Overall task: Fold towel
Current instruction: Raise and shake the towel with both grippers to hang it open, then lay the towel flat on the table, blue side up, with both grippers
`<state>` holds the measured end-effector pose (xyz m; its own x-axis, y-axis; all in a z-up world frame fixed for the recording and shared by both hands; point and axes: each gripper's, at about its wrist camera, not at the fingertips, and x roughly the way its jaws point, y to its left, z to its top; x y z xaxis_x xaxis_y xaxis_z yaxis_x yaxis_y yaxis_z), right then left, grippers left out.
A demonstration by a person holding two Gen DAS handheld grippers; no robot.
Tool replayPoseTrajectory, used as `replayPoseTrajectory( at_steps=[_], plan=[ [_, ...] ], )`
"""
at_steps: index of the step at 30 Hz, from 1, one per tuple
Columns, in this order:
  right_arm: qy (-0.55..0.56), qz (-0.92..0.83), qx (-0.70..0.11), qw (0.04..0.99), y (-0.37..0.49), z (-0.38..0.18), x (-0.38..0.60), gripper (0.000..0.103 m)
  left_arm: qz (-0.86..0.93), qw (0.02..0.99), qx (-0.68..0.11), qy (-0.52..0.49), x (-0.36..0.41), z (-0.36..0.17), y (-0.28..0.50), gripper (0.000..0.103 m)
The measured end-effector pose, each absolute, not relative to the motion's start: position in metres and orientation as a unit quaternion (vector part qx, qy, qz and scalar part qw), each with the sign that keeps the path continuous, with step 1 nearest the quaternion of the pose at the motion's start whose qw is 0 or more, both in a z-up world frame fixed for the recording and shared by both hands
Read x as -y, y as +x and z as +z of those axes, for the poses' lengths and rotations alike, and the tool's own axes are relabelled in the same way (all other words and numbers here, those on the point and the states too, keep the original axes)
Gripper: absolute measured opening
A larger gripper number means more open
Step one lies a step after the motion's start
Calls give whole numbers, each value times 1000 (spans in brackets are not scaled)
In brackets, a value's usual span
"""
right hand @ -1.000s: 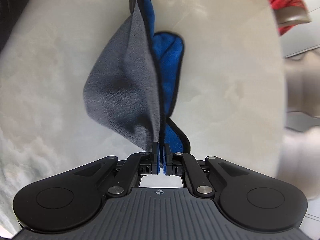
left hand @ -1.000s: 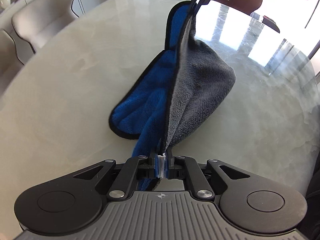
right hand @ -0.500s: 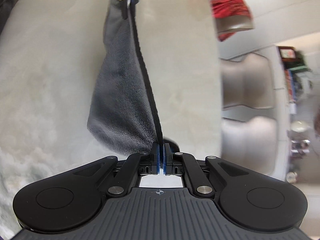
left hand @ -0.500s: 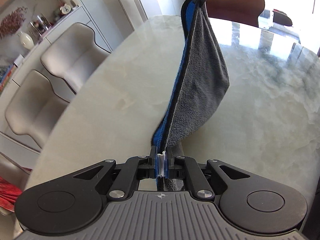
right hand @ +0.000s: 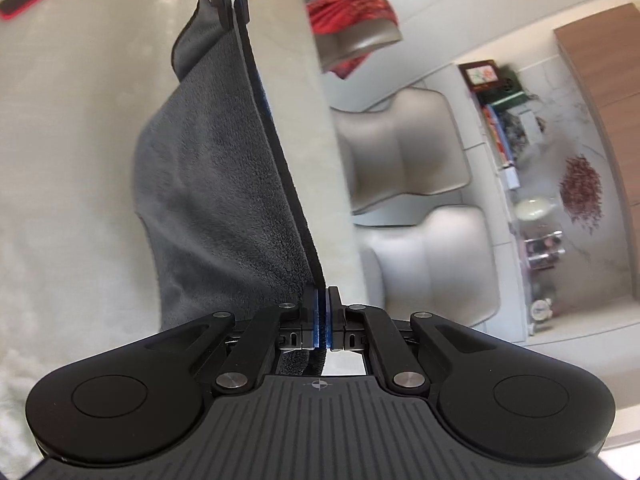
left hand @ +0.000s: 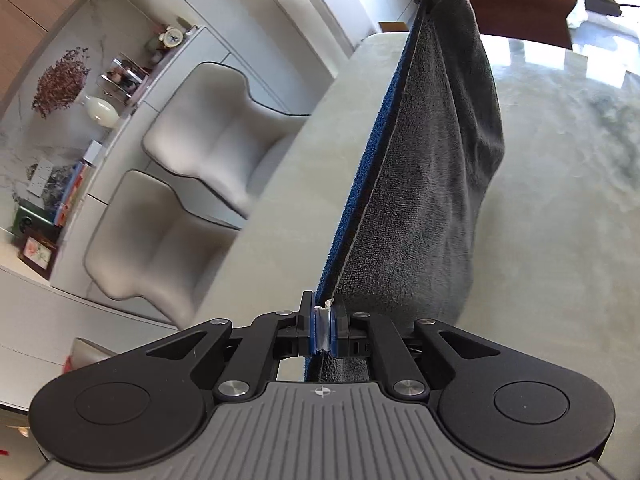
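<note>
The towel (left hand: 432, 160) hung doubled, grey face out, stretched above the table (left hand: 560, 200) between the left gripper (left hand: 323, 322) and right gripper (right hand: 320, 314), each clenched on a corner, so one fold seemed made with laying-down left, though its lower edge was hidden.

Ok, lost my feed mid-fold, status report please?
Left hand-held gripper and right hand-held gripper both shut on towel. Towel stretched between them, hanging above the table. Nothing in the way.
</note>
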<state>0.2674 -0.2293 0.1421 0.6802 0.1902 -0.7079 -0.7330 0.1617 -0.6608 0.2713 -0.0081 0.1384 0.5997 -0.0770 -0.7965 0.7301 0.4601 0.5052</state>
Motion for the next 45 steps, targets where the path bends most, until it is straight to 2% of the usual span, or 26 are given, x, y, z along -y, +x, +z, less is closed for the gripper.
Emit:
replayPoseTrajectory(
  at_steps=[6, 10, 15, 19, 23, 26, 30, 35, 41, 45],
  plan=[
    [-561, 305, -218, 738, 277, 158, 239, 3, -256, 763, -342, 484, 17, 144, 270, 6],
    [-562, 328, -234, 723, 250, 145, 248, 3, -292, 725, -359, 510, 26, 108, 233, 6],
    [-553, 371, -297, 684, 186, 76, 259, 3, -329, 667, -399, 536, 32, 29, 175, 6],
    [-517, 407, -364, 659, 146, 16, 267, 3, -380, 623, -462, 504, 31, -35, 133, 5],
    [-477, 435, -411, 643, 117, -27, 269, 4, -396, 610, -493, 477, 27, -60, 116, 5],
    [-461, 436, -428, 644, 113, -35, 272, 6, -386, 625, -493, 467, 23, -61, 124, 6],
    [-414, 438, -445, 663, 128, -28, 283, 7, -359, 674, -492, 418, 17, -54, 157, 10],
    [-349, 361, -420, 756, 180, -18, 298, 9, -343, 711, -495, 364, 22, -61, 184, 10],
    [-220, 280, -434, 828, 249, -55, 308, 11, -343, 739, -517, 262, 35, -87, 204, 12],
    [-182, 245, -436, 847, 276, -79, 309, 11, -343, 748, -519, 231, 32, -92, 204, 15]
  ],
)
